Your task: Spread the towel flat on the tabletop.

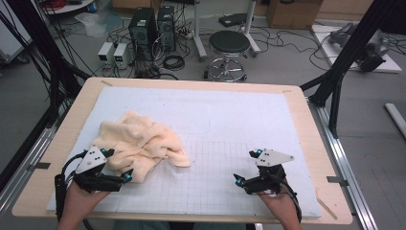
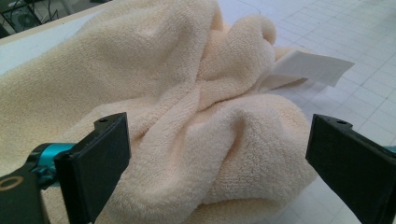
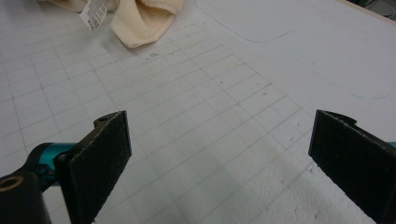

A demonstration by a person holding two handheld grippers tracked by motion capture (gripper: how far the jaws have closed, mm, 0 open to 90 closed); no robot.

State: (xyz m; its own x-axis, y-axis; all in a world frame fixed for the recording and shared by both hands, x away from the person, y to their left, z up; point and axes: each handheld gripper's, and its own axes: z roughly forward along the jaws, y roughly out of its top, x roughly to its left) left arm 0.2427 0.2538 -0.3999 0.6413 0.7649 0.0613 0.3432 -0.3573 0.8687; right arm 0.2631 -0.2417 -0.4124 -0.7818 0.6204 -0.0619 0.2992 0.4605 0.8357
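Observation:
A crumpled cream towel [image 1: 139,143] lies on the left half of the white gridded mat [image 1: 230,120]. A white label [image 2: 310,67] sticks out of its right side. My left gripper [image 1: 119,165] sits at the towel's near-left edge, open, its jaws spread to either side of a bulging fold [image 2: 219,154] without pressing it. At the mat's near right, my right gripper [image 1: 244,166] stands open over bare grid, with nothing between its jaws. Far up in the right gripper view a corner of the towel [image 3: 140,18] and its label [image 3: 95,11] appear.
The mat covers a wooden table [image 1: 306,124]. Black frame posts [image 1: 344,52] stand at the table's far corners. Beyond it are a stool [image 1: 229,52], computer towers [image 1: 143,33] and floor cables.

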